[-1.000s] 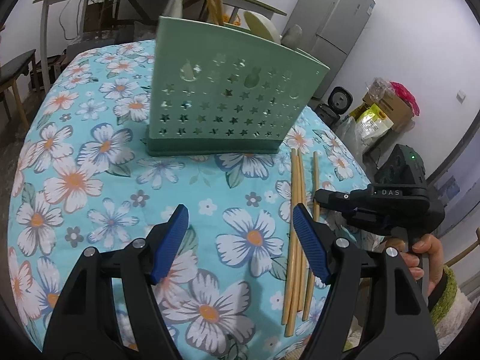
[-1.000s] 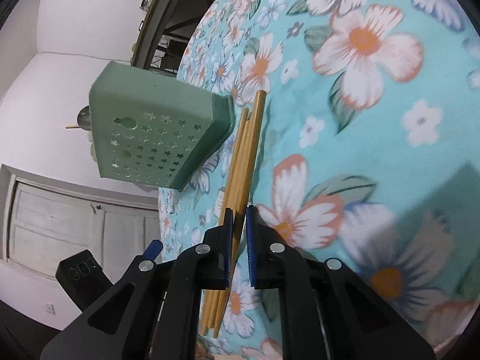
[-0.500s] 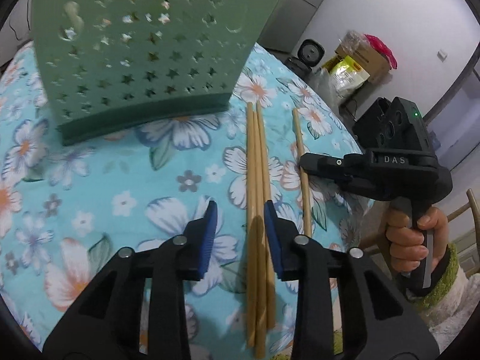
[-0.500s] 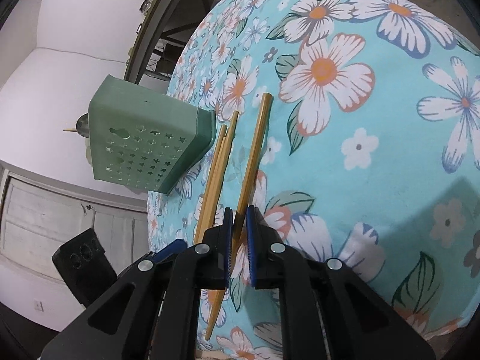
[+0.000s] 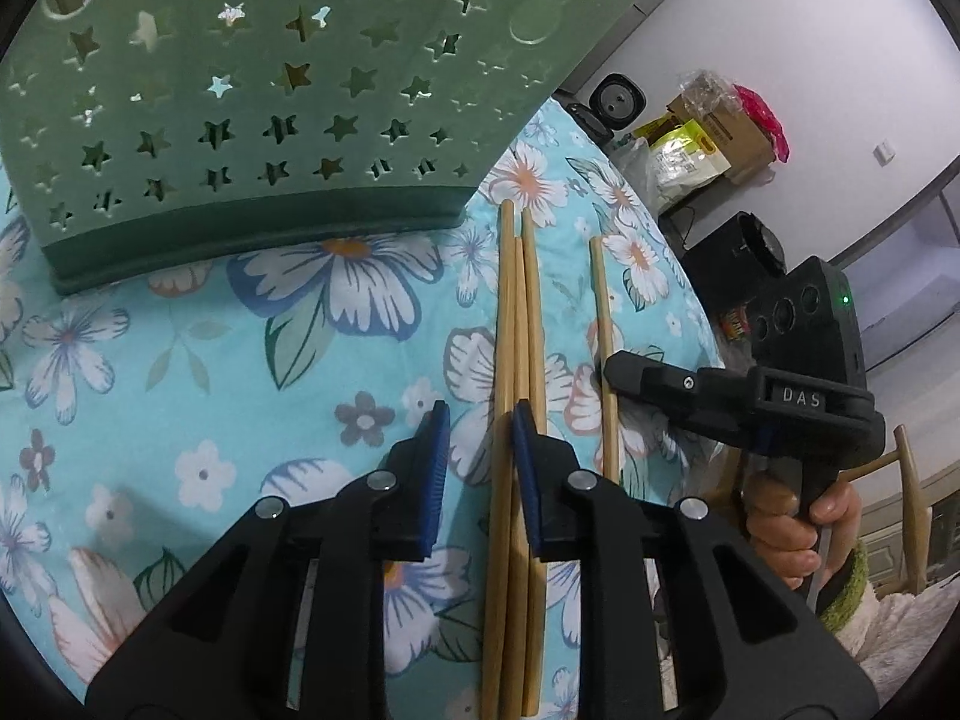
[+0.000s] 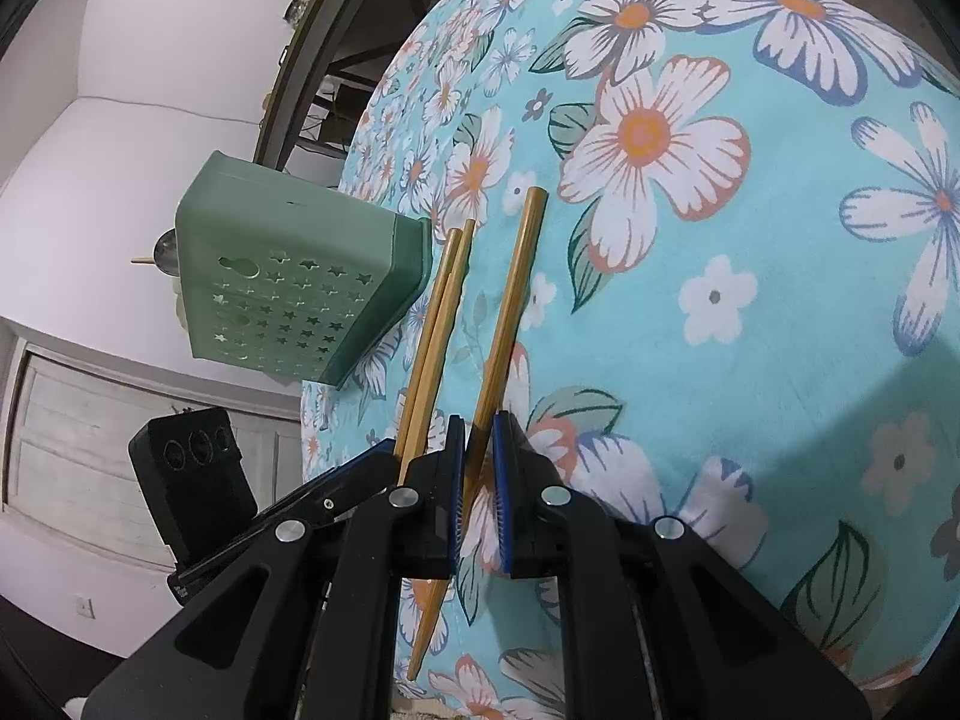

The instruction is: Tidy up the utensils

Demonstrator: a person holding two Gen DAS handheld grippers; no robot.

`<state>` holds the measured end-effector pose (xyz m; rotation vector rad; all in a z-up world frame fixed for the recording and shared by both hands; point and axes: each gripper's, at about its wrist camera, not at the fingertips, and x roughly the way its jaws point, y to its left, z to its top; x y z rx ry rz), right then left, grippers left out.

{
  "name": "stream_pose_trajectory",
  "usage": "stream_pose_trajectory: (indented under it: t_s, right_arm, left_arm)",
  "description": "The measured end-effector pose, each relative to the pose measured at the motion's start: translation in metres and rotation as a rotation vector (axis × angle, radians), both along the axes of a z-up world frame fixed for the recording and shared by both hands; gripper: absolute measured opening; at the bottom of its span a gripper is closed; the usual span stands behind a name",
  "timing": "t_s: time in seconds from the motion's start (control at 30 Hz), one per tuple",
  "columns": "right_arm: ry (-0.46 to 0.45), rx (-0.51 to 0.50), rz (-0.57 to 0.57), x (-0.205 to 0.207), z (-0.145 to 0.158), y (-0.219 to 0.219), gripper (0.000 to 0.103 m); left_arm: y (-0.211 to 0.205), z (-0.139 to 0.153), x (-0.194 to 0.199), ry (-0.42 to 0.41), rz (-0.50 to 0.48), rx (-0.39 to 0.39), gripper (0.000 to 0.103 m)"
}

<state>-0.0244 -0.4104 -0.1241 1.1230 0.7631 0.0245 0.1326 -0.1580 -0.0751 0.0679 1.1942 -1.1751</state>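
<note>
Left wrist view: three pale wooden chopsticks (image 5: 517, 360) lie bundled on the floral tablecloth (image 5: 240, 372), long axes running from the camera toward the green star-punched utensil holder (image 5: 270, 90). Left gripper (image 5: 480, 450) jaws have just been closing around the bundle; a gap remains on the left pad (image 5: 435, 474), not yet pinching. Boxes and bags sit by the white wall.

Right wrist view: right gripper (image 6: 478, 480) pinches a single chopstick (image 6: 510, 300), parallel to the bundle, pointing away beside the holder. A dark-framed table stands behind.
</note>
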Motion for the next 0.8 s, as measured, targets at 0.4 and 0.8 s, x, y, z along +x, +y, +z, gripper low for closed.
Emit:
stream_pose_trajectory:
  t_s: [0.4, 0.8]
  right_arm:
    - [0.0, -0.004, 0.001, 0.001, 0.0, 0.0, 0.009]
    - [0.033, -0.149, 0.031, 0.01, 0.022, 0.005, 0.022]
  left_arm:
    - [0.005, 0.004, 0.001, -0.022, 0.004, -0.002, 0.005]
    - [0.029, 0.025, 0.006, -0.182, 0.017, 0.089, 0.027]
